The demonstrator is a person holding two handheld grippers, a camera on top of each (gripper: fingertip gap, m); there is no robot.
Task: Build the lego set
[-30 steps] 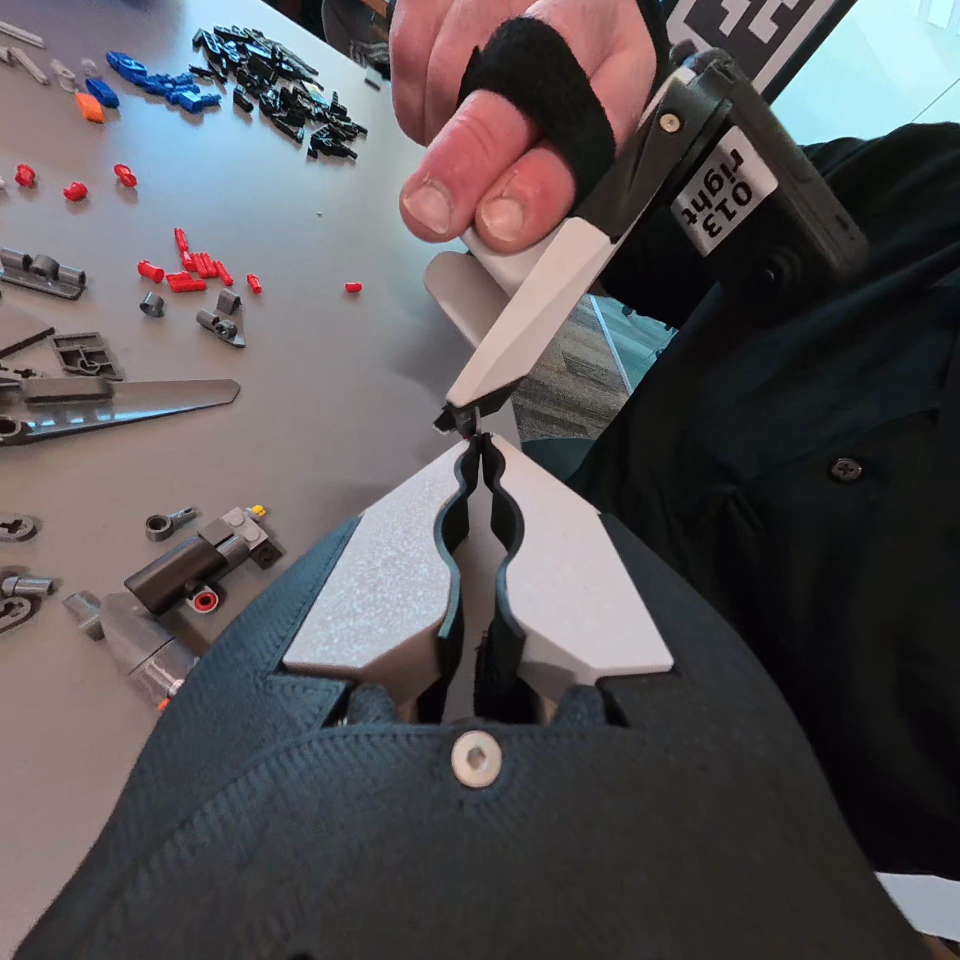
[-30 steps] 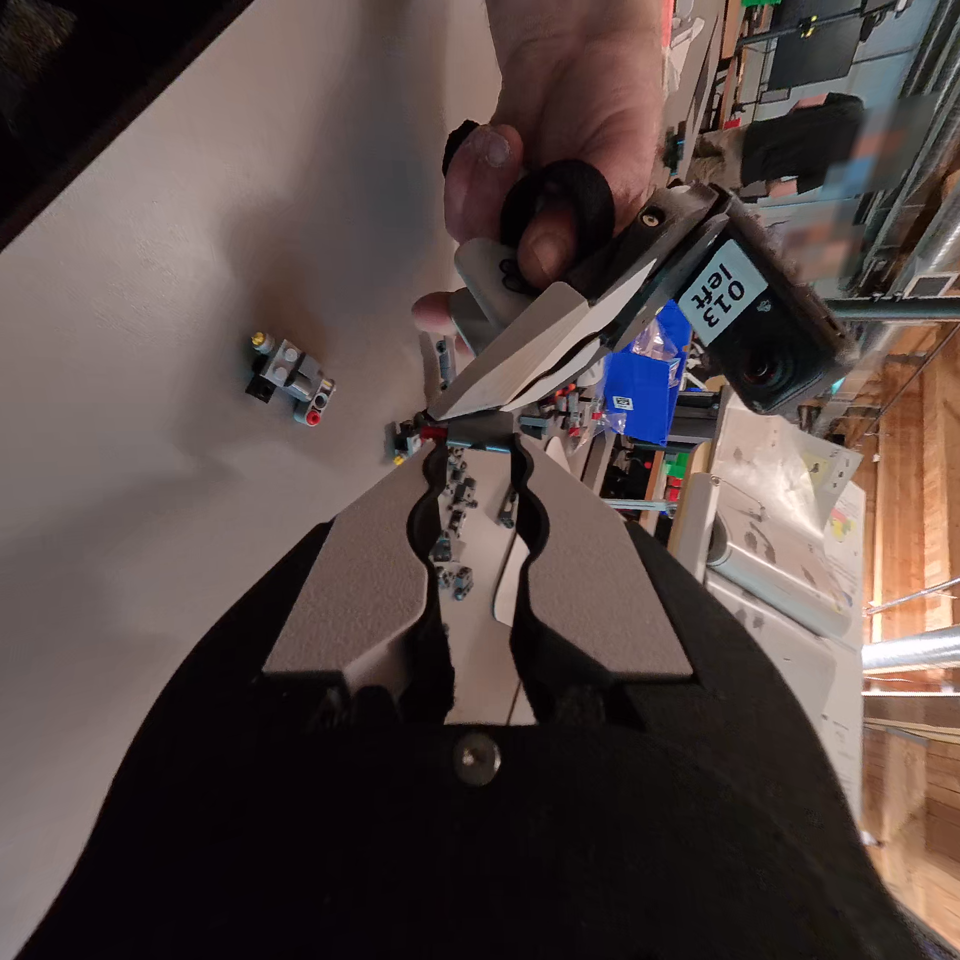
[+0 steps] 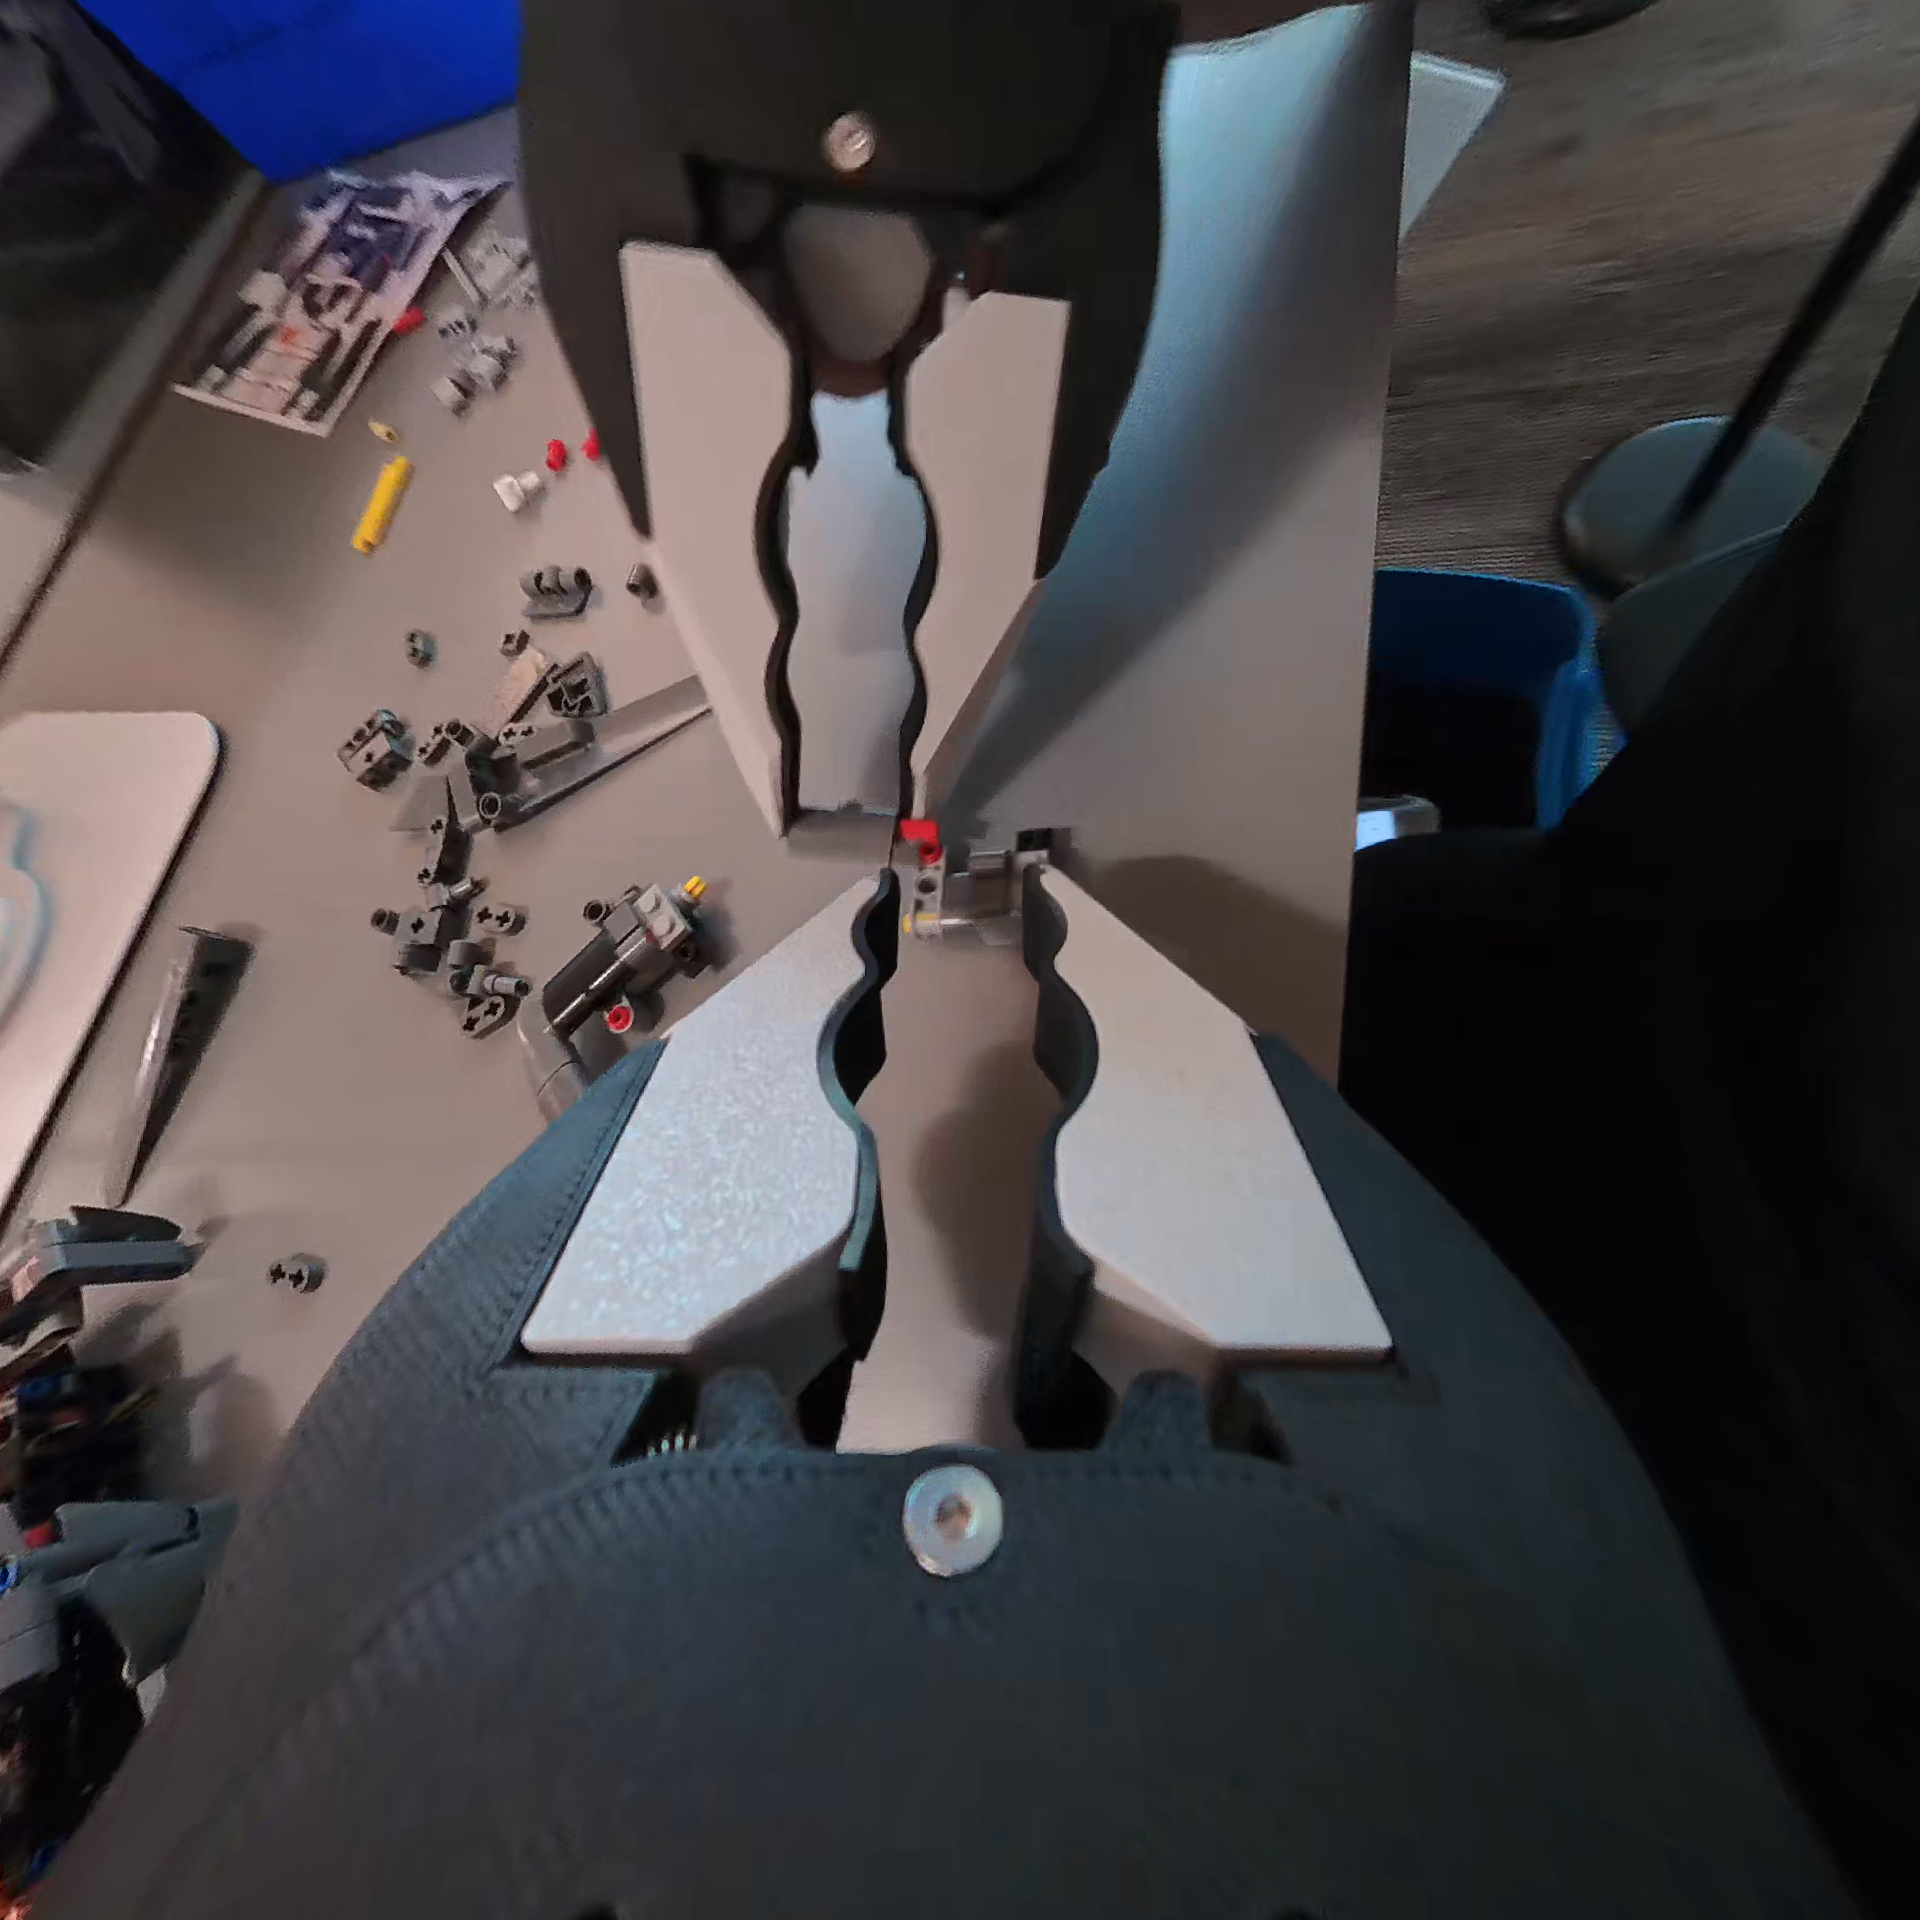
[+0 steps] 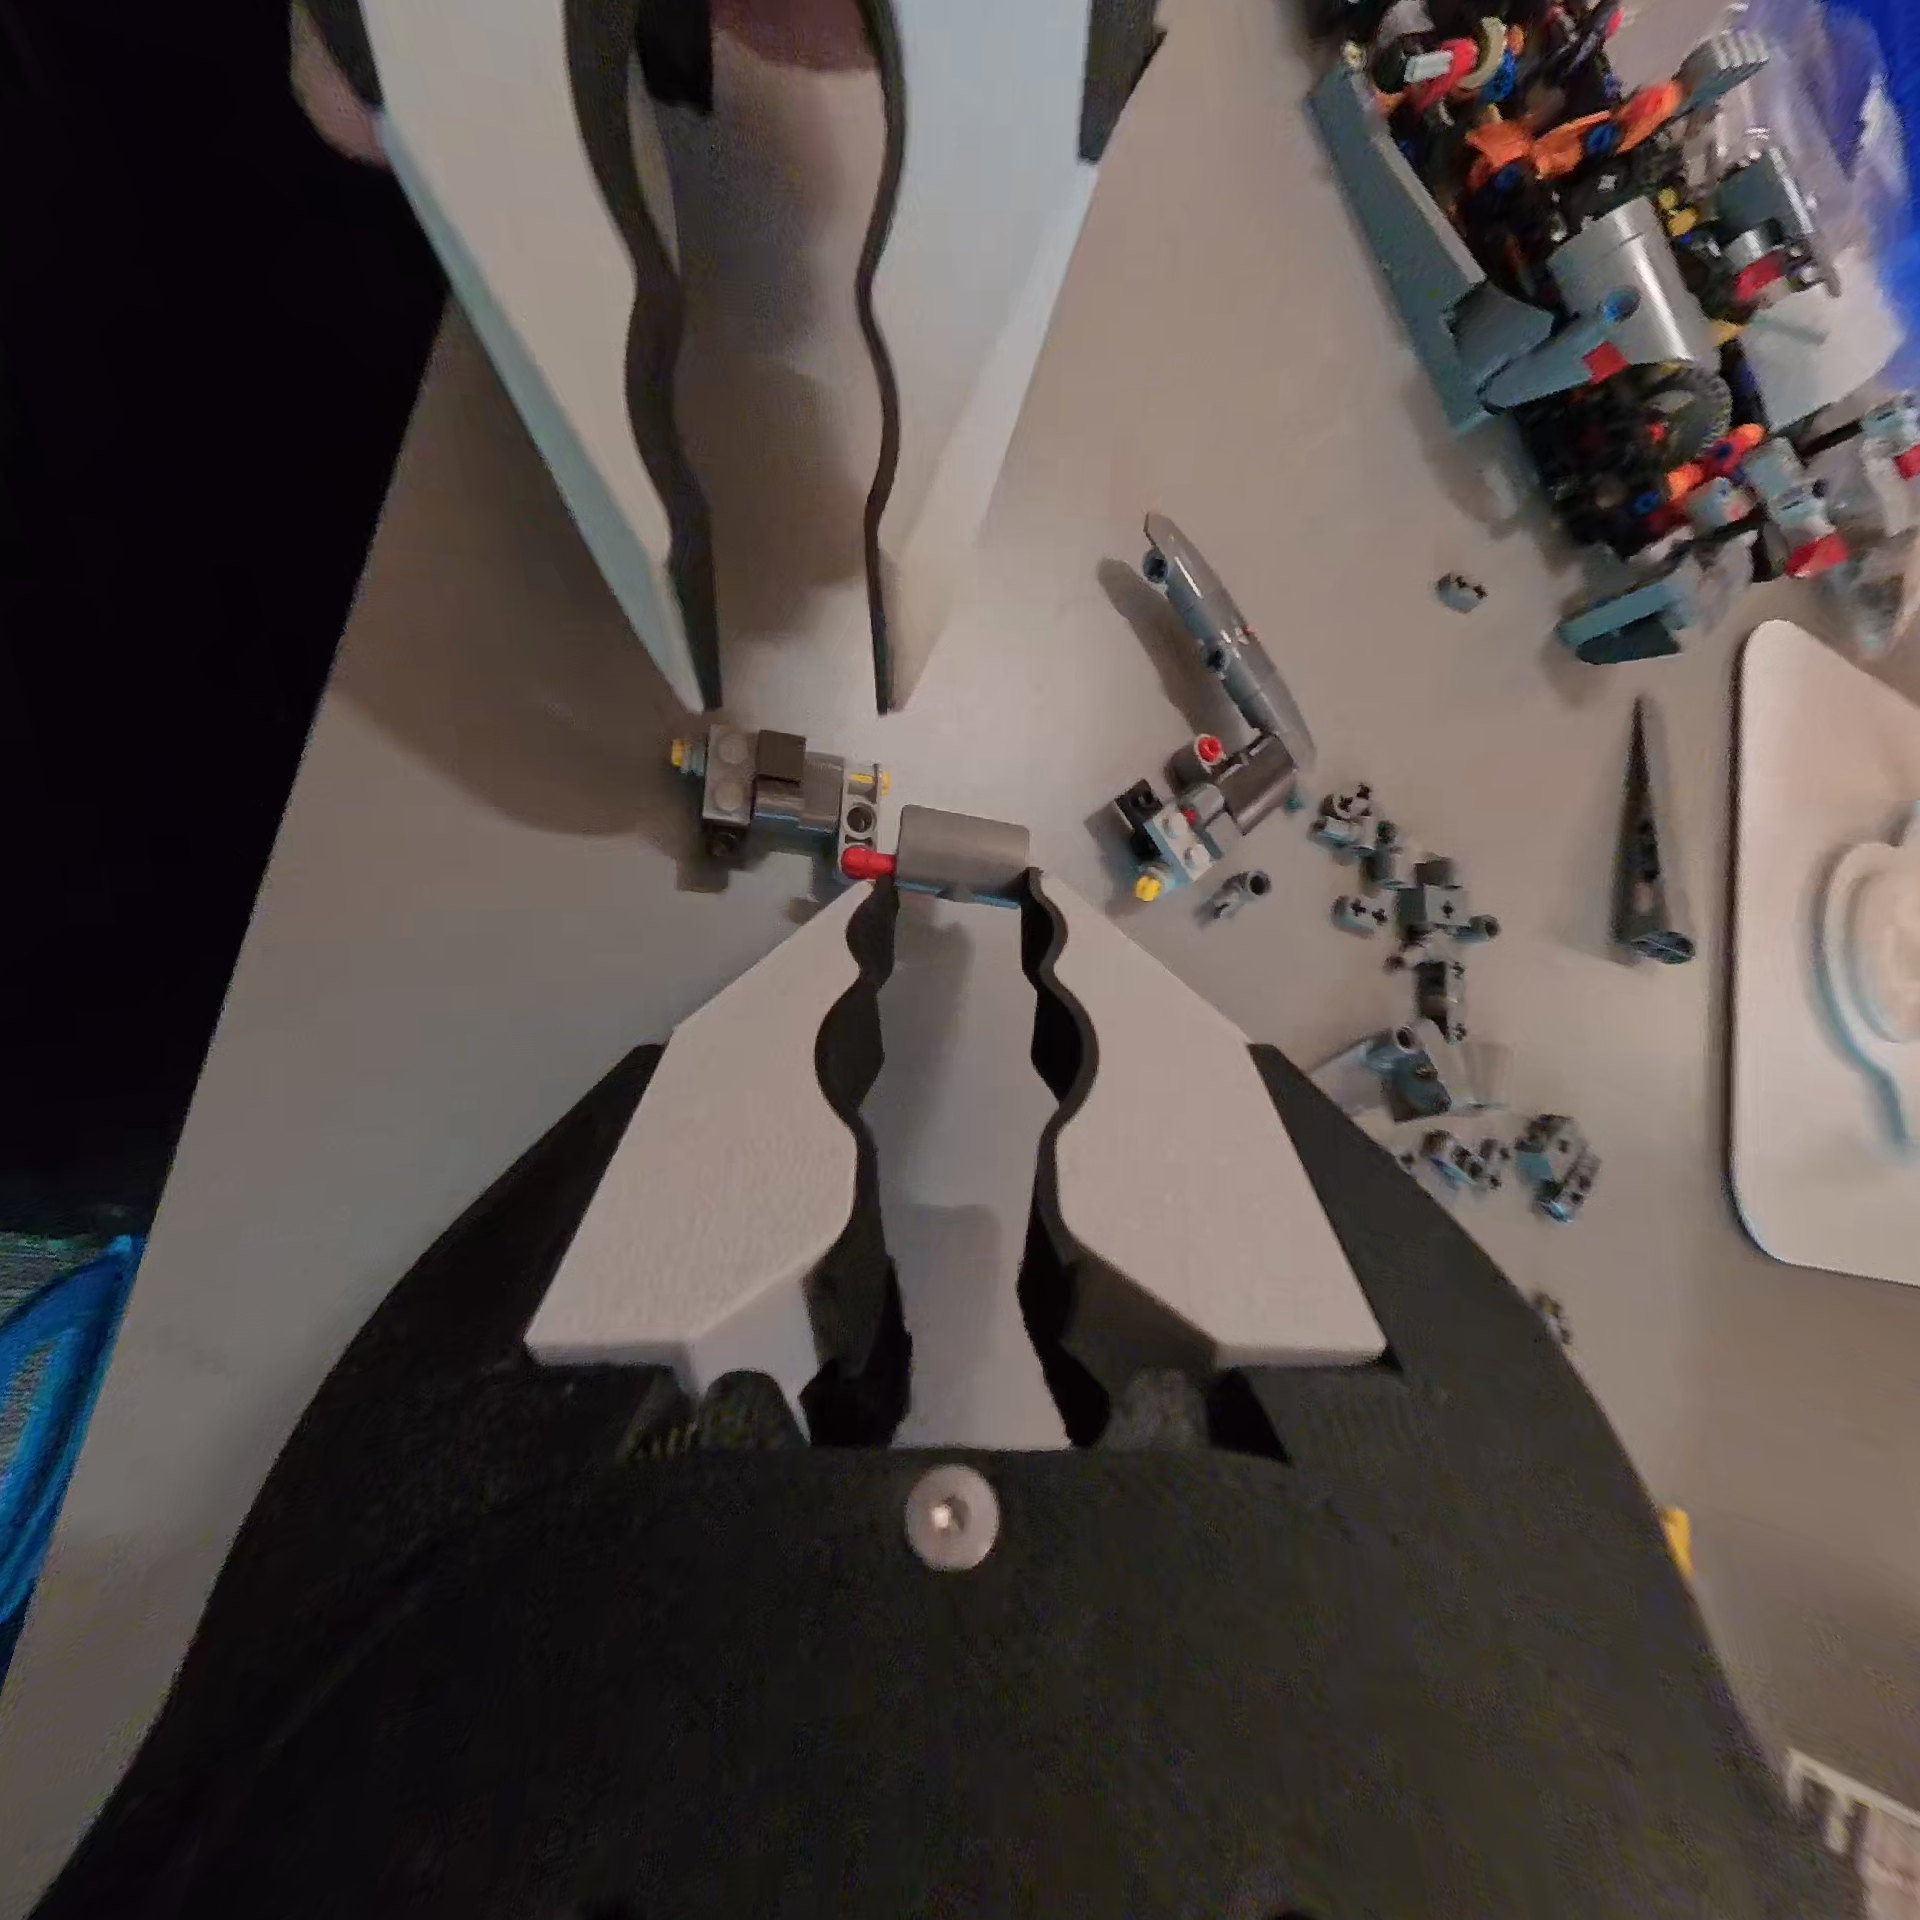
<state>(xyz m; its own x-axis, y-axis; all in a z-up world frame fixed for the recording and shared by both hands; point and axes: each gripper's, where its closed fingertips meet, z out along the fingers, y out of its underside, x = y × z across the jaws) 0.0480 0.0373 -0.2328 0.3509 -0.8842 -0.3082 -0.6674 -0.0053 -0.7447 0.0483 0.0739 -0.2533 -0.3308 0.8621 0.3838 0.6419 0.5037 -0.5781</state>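
Right tool (image 4: 956, 883) is clamping the grey curved block (image 4: 961, 847) of a small brick assembly (image 4: 790, 795) lying on the surface (image 4: 1195, 312); left tool (image 3: 956, 883) is sitting apart, straddling its other end.

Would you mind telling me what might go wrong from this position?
1. The right gripper pinches the grey block only at its very fingertips, so the block may slip out.
2. Only the red pin seems to link that block to the small grey assembly, which the open left gripper is not holding; the assembly may detach.
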